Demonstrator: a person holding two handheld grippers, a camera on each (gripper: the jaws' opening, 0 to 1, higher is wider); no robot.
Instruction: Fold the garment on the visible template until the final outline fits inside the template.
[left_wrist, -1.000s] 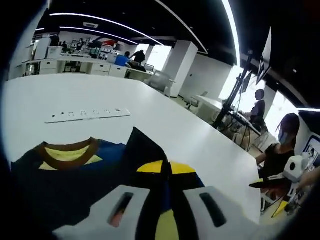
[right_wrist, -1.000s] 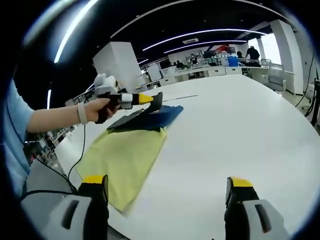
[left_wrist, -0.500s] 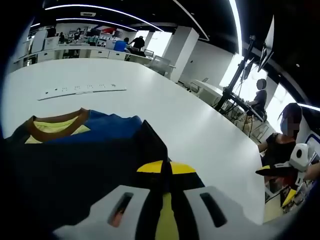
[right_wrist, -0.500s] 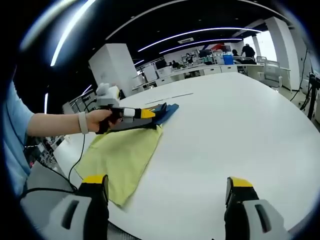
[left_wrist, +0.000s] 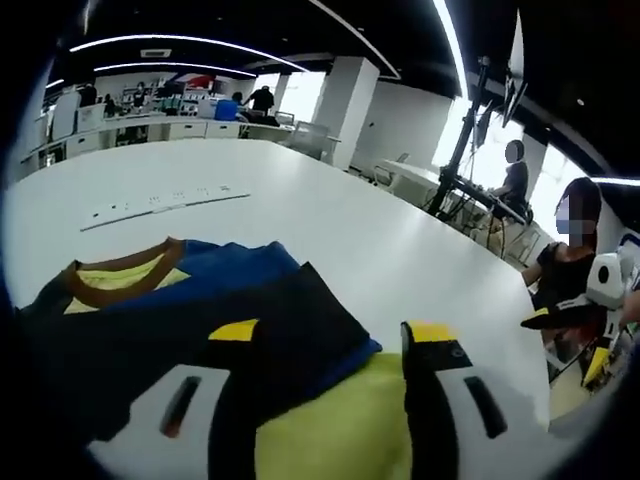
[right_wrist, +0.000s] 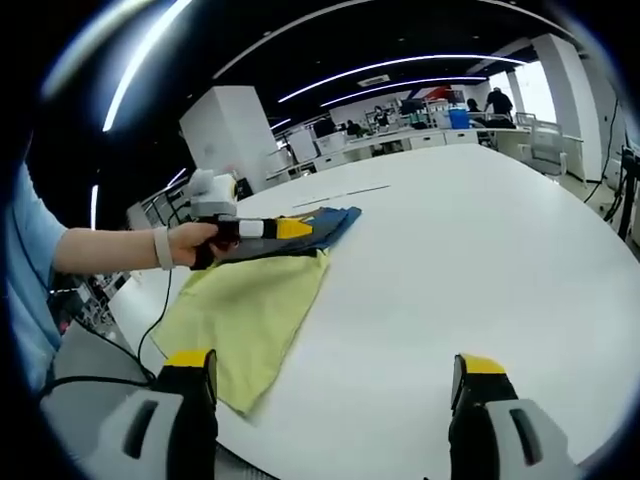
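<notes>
A dark navy and blue garment (left_wrist: 200, 320) with a brown collar and yellow lining lies folded on the white table (left_wrist: 330, 220). Its near edge rests on the yellow template cloth (left_wrist: 330, 430). My left gripper (left_wrist: 330, 335) is open just above that edge, with nothing between its yellow-tipped jaws. In the right gripper view, a hand holds the left gripper (right_wrist: 295, 229) low over the garment (right_wrist: 325, 222) at the far end of the template (right_wrist: 245, 310). My right gripper (right_wrist: 335, 362) stands open over bare table, well away from the cloth.
A white power strip (left_wrist: 165, 203) lies on the table beyond the garment. Two people sit past the table's far edge (left_wrist: 575, 260). A black cable (right_wrist: 150, 330) hangs off the table's edge near the template. Office desks stand in the background.
My left gripper was shut on the dark fold of the garment; it has lowered, opened and let go, so the fold now lies flat. The right gripper stayed open and still.
</notes>
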